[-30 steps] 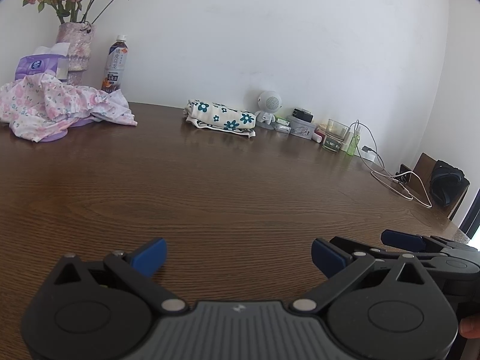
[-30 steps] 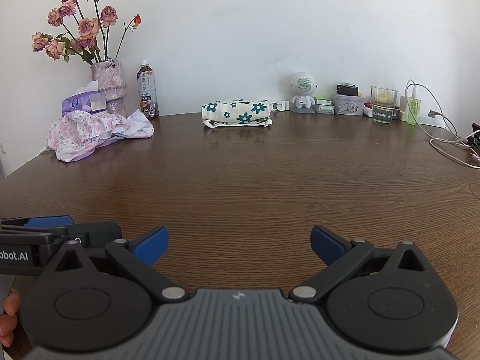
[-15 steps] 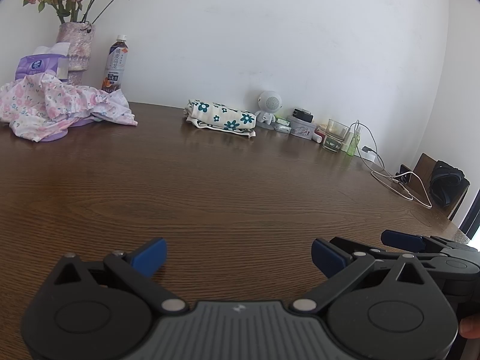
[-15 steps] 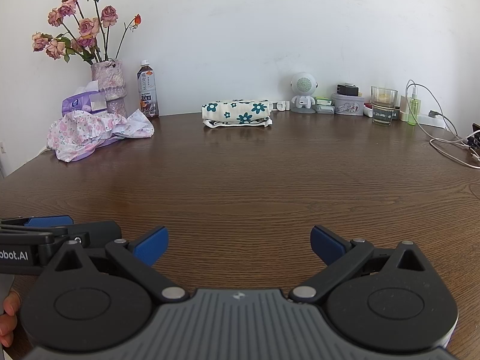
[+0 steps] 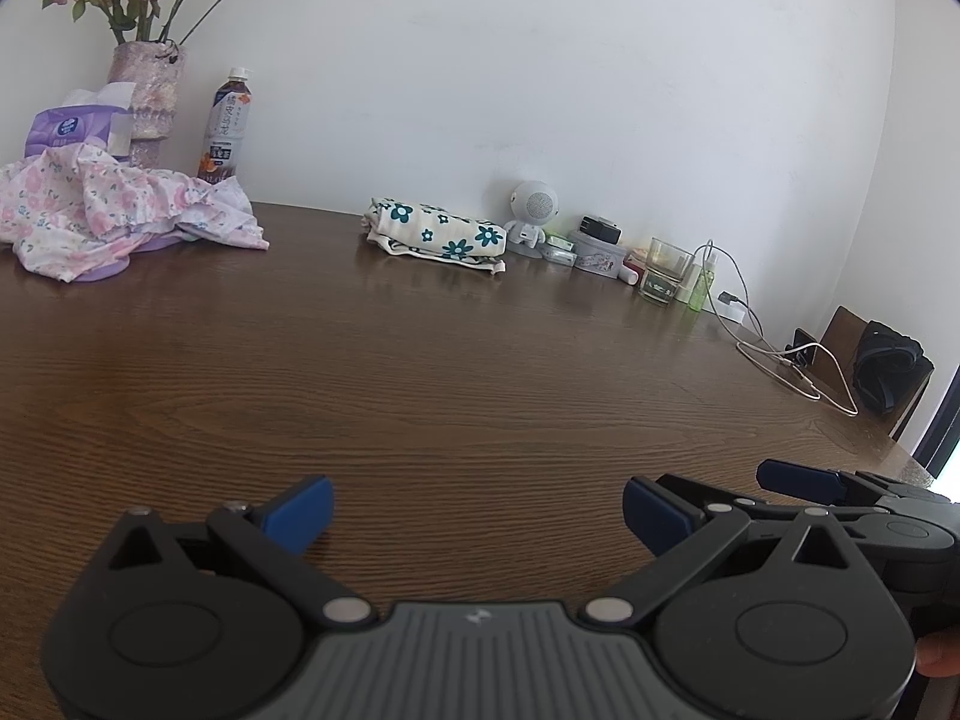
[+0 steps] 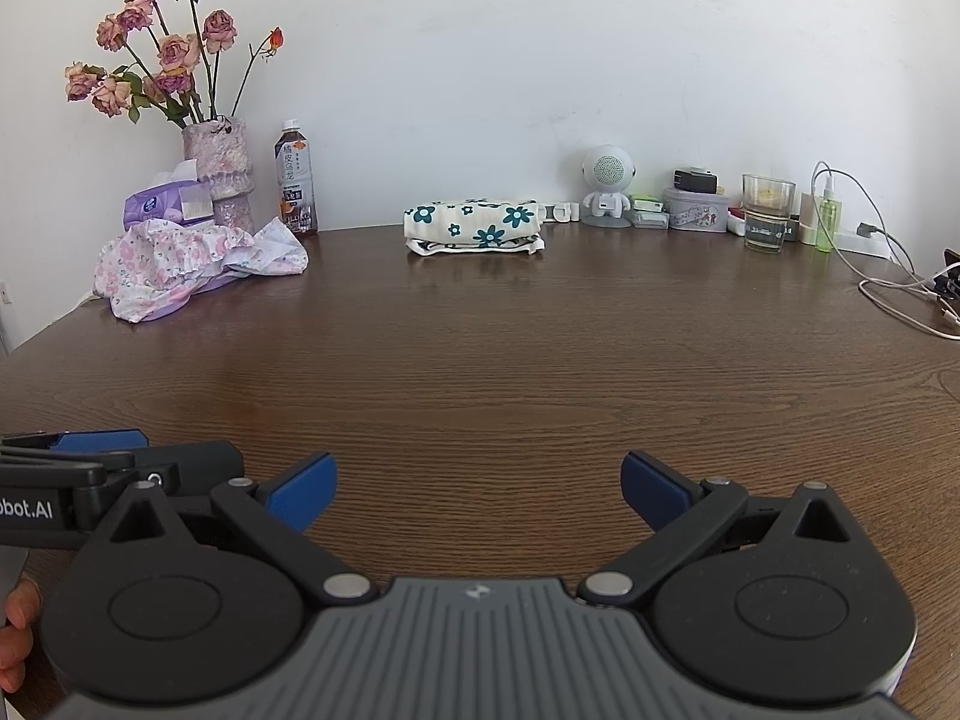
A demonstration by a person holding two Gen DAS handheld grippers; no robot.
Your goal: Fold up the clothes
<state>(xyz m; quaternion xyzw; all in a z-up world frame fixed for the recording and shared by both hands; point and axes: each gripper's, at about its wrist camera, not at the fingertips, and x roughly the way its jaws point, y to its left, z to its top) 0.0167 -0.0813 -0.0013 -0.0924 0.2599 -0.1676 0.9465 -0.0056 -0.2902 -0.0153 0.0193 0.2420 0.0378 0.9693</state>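
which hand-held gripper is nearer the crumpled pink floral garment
Left. The left hand-held gripper sits on the side of the crumpled pink floral garment; the right hand-held gripper is farther right, beside it.

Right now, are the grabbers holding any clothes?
No. The left gripper and right gripper are both open and empty above the brown wooden table; the crumpled pink floral garment lies untouched.

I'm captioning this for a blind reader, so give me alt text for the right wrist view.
An open right gripper hovers empty over a brown wooden table. Far back by the white wall lie a crumpled pink floral garment on the left and a folded cloth with teal flowers in the middle.
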